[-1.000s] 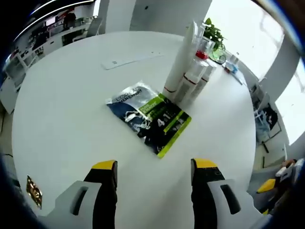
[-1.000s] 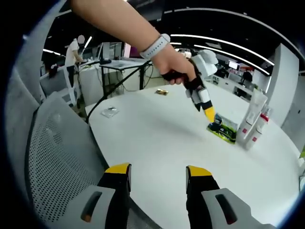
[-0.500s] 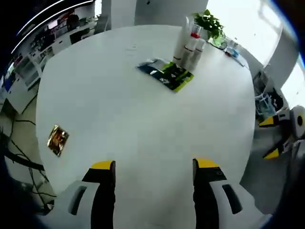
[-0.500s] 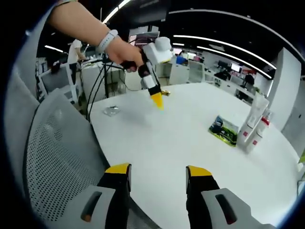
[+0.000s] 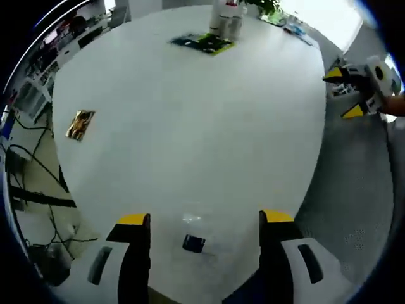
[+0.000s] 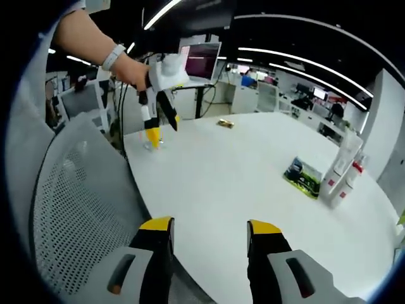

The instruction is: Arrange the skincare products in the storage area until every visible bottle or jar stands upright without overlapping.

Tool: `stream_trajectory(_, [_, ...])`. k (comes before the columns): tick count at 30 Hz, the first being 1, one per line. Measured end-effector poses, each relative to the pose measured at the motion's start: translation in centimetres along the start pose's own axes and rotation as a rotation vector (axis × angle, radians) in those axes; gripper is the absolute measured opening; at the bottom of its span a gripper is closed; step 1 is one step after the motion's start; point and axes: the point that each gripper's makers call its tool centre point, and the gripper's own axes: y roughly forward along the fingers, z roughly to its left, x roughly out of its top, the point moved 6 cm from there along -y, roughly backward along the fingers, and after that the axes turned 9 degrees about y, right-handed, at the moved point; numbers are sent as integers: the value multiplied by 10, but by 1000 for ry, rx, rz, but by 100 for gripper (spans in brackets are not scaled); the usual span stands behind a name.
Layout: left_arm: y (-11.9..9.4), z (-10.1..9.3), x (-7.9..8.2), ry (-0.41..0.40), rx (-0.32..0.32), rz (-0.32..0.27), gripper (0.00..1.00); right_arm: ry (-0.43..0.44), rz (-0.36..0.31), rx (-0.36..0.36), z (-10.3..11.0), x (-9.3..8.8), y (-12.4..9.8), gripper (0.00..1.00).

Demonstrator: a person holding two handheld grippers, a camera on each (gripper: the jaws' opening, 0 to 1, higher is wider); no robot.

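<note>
In the left gripper view, the left gripper rises from the bottom edge with its yellow-tipped jaws spread wide and nothing between them, hovering over the near edge of the round white counter. Just beyond the jaws, at lower centre, lies a small clear plastic packet with a dark square in it, flat on the counter. Further up at the left of the frame lies a small gold foil sachet. At the top centre, on the far side of the counter, a flat green and dark blue pouch lies beside a tight group of white skincare bottles with red bands, which stand upright; whether they touch each other cannot be told at this size. At the right edge the right gripper shows off the counter's rim, jaws apart. In the right gripper view, the right gripper comes up from the bottom with its jaws spread and empty, over a grey mesh chair back at lower left. At upper left a hand with a white wristband holds the left gripper pointing down at the counter's near left edge. The pouch and the upright bottles sit at the right of the frame.
</note>
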Motion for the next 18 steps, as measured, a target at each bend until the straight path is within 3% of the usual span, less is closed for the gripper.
stream_trajectory(3, [0,-4,-12,61,21,44,64,-2,7,14,2,-1,1,43])
stream_trajectory(6, [0,-5,-11,44,38,4,58,-3,15,25,3,-2,1,43])
stream_trajectory(9, [6,-5,-11,49,52,15,57,8,26,27,2,-3,3,43])
stream_trajectory(11, [10,-6,-14,82,52,55,56,17,35,32,2,-5,3,43])
stream_trajectory(15, [8,-3,-12,93,45,33,59,16,48,46,5,-6,4,42])
stream_trajectory(16, [9,-4,-13,97,34,27,57,15,53,51,6,-7,4,42])
stream_trajectory(18, [11,-16,-14,53,-89,18,46,14,61,56,6,-8,5,42])
